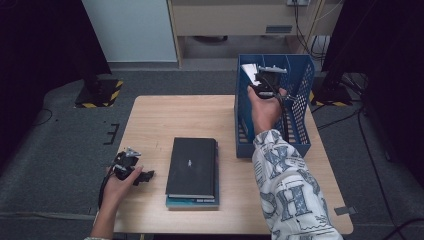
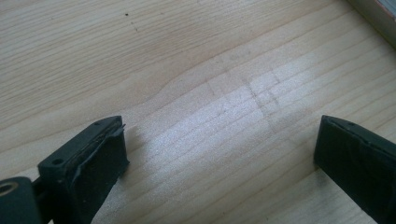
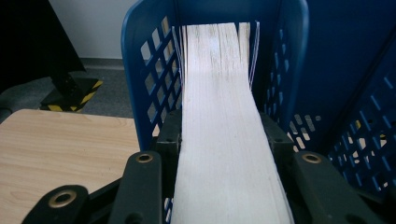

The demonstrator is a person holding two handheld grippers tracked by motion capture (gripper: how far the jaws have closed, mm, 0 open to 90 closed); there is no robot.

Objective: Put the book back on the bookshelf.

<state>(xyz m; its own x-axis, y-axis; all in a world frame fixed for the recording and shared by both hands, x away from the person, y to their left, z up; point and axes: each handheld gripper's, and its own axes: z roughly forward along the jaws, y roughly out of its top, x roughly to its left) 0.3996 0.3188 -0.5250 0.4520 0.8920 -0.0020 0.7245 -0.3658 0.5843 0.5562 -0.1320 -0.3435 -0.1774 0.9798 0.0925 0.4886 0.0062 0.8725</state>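
light: dim room, dark corners | bench [image 1: 165, 120]: evenly lit | glare: pale sheen on wood [image 2: 224, 126] | focus: near jaws soft, slightly blurred

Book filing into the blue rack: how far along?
Done: nothing visibly finished yet. In hand: the right gripper is shut on a book, page edges up, going into the blue file rack. Left: two stacked books lie on the table; the left gripper rests open beside them.

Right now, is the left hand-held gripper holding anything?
No, the left hand-held gripper stands open over the bare light wooden table, nothing between its jaws.
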